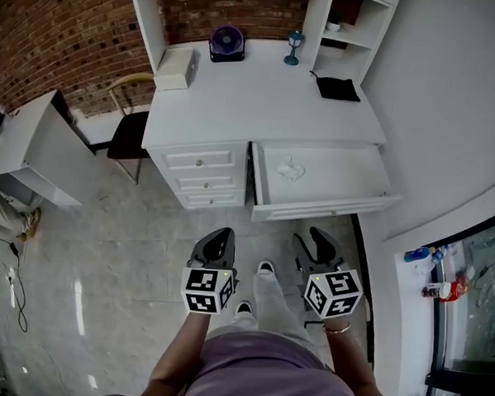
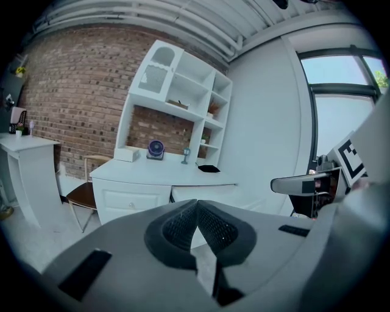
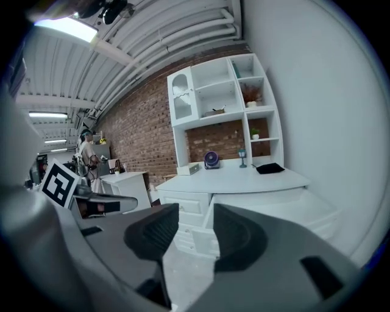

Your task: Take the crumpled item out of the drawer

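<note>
Nearest, held low and well short of the desk (image 1: pixel 261 103), the left gripper (image 1: pixel 219 237) has its jaws closed together on nothing, while the right gripper (image 1: pixel 316 238) holds its jaws apart with nothing between them. Under the desk's right side the drawer (image 1: pixel 321 207) stands pulled out, and the crumpled item (image 1: pixel 291 170), a small white wad, lies on its floor toward the left, untouched. By the look of it, the drawer is already open but the reach, the grasp and the lift-out are all left to do.
</note>
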Tool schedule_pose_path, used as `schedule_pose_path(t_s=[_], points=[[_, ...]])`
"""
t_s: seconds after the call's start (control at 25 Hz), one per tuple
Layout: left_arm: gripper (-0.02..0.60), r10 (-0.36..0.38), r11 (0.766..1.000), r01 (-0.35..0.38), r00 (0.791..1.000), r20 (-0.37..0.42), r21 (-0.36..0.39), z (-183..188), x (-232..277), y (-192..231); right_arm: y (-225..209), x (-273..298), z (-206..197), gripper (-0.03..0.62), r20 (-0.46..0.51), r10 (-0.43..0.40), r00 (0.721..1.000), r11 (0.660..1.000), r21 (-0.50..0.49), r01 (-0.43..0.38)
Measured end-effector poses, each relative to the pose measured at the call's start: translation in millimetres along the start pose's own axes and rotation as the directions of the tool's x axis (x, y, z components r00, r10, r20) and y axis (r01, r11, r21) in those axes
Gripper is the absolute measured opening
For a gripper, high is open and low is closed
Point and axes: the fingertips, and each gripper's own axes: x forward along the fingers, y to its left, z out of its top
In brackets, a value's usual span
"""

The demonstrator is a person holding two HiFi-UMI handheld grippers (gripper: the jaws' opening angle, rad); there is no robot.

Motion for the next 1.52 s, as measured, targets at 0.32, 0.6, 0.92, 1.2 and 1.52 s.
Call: schedule_pose_path(t_s=[0.32,0.6,0.92,1.2,1.52], points=[[0.000,0.061,0.998,-0.061,0.998,0.012,-0.004,15.1,33.2,21.5,-22.3,52.4,20.5,0.170,0.004,0.047,0.999,0.999,-0.026,-0.047],[0.000,0.130,0.991,-0.130,0.991,0.009,-0.021,27.6,62.4,44.9,-52.4,101.0,32.7,0.170,-0.041,0.082,0.996,0.994,-0.070,-0.085],[0.000,0.208,0.977,-0.208,0.978,-0.001,-0.046,37.2,86.2,60.8,-82.9,144.4,38.0,0.173,-0.105,0.133,0.986,0.984,-0.103,-0.144],[0.000,0.266,0.961,-0.266,0.964,-0.014,-0.071,38.7,98.4,70.0,-98.8,181.7,35.1,0.175,-0.169,0.171,0.971,0.970,-0.141,-0.196],[0.000,0.337,0.936,-0.339,0.941,-0.040,-0.092,32.4,101.4,81.8,-118.2,223.5,14.0,0.179,-0.296,0.186,0.937,0.949,-0.194,-0.250]])
